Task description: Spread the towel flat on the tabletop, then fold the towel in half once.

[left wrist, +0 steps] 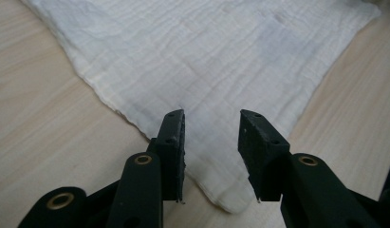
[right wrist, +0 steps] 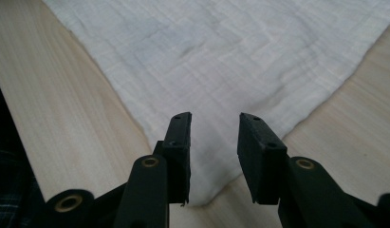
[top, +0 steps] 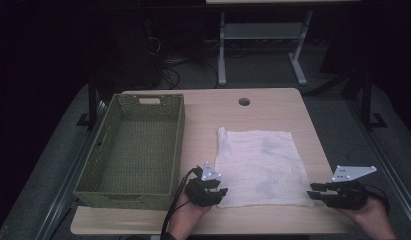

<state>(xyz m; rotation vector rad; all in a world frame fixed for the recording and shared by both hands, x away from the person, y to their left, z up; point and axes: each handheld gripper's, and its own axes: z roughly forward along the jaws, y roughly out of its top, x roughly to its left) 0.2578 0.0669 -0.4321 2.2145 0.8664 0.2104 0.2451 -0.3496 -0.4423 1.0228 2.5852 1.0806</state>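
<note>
Two tools, one cloth, one basket, one bench.

Cloth (top: 259, 167) — white, crinkled weave, spread flat on the right half of the bench (top: 273, 107), roughly square, faint grey marks near the middle. Near edge close to the front edge of the bench. Left edge near the basket but apart from it.

Left tool (top: 222, 191) — black, grey three-cornered plate on top, held in the left hand (top: 185, 215) at the near left corner of the cloth. In the left gripper view (left wrist: 211, 118): jaws parted, released, the cloth corner lying flat on the bench between and below them, pads clear of the fabric. Nothing grasped.

Right tool (top: 313, 192) — black, grey plate on top, held in the right hand (top: 370, 217) at the near right corner of the cloth, pointing left toward it. In the right gripper view (right wrist: 214, 118): jaws parted, released, the cloth corner flat on the bench between them, pads not pressing on it. Nothing grasped.

Basket (top: 113, 192) — green woven plastic, rectangular, handle slot in the far wall, on the left half of the bench, just left of the left tool.

Bench — pale wood grain, round cable hole (top: 244, 101) near the far edge, beyond the cloth.

Cable (top: 174, 200) — black, trailing from the left tool past the wrist.
</note>
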